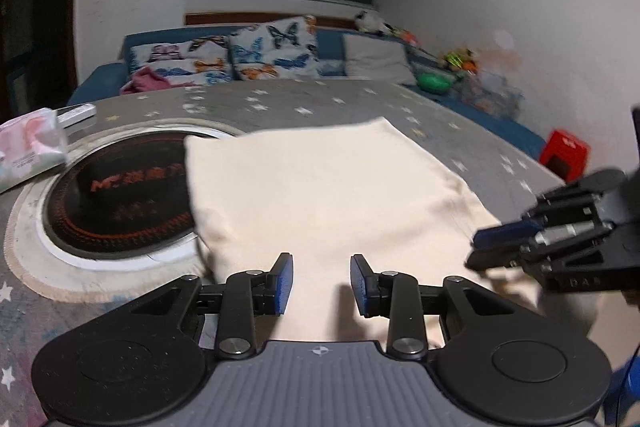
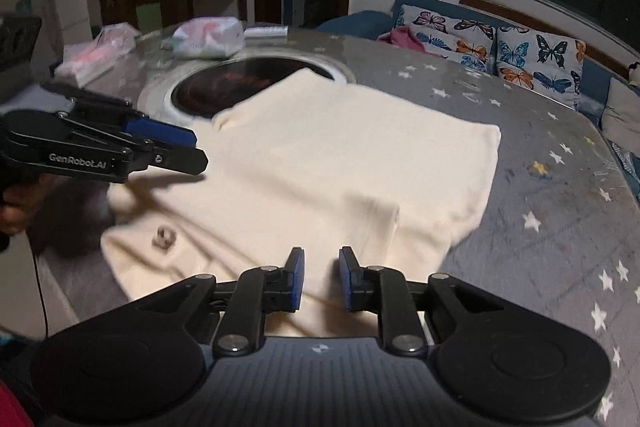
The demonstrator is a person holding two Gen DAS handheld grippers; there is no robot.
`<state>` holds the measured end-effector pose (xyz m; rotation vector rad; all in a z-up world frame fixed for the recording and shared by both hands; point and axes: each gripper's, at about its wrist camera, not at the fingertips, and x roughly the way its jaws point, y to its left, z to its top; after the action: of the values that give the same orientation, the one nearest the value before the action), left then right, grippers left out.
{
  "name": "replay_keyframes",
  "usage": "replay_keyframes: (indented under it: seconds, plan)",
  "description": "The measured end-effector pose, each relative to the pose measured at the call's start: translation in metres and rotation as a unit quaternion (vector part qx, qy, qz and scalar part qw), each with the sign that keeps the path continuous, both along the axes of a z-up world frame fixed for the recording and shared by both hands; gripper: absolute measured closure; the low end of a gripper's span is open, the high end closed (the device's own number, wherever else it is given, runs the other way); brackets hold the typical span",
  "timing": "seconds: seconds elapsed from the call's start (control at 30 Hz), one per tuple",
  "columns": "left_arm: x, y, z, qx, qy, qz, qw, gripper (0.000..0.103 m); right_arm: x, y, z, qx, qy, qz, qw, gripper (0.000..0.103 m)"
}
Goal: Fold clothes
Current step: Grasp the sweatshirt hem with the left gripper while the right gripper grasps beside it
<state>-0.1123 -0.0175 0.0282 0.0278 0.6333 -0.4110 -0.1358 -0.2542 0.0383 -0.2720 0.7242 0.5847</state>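
A cream garment [image 1: 320,195] lies partly folded on the grey star-patterned table cover [image 1: 280,103]; it also shows in the right wrist view [image 2: 340,155], with a small tag or button [image 2: 163,237] near its front left corner. My left gripper [image 1: 321,281] is open and empty, just above the garment's near edge. It also shows from the side in the right wrist view [image 2: 188,149]. My right gripper [image 2: 321,277] is open and empty over the garment's near edge. It also shows in the left wrist view [image 1: 486,247] above the garment's right side.
A round black hotplate [image 1: 116,195] set in the table lies partly under the garment's left corner. Plastic-wrapped packs [image 2: 208,37] sit at the table's far side. A blue sofa with butterfly cushions [image 1: 240,55] stands behind. A red box [image 1: 564,151] is at the right.
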Motion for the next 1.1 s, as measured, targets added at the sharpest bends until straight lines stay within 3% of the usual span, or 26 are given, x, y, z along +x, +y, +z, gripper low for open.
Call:
replay_keyframes:
  seconds: [0.17,0.47,0.6,0.77,1.1]
  plan:
    - [-0.015,-0.009,-0.008,0.024,-0.004,-0.023,0.9995,0.066,-0.01,-0.001,0.003,-0.004,-0.004,0.007,1.0,0.085]
    - [-0.033,0.003,0.002,0.023,-0.01,-0.027,0.9993,0.066,-0.012,-0.007,0.001,0.01,0.008,-0.001,1.0,0.084]
    - [-0.049,0.008,0.009,0.038,-0.02,-0.052,0.9977,0.056,-0.013,-0.011,0.0,0.019,0.016,-0.003,1.0,0.084]
    - [-0.07,0.011,0.013,0.063,-0.035,-0.09,0.9933,0.052,-0.017,-0.015,0.007,0.02,0.026,-0.001,0.999,0.084]
    - [-0.071,-0.017,-0.011,0.11,-0.069,-0.141,0.9814,0.051,-0.043,-0.018,0.015,-0.034,0.005,0.031,0.999,0.057]
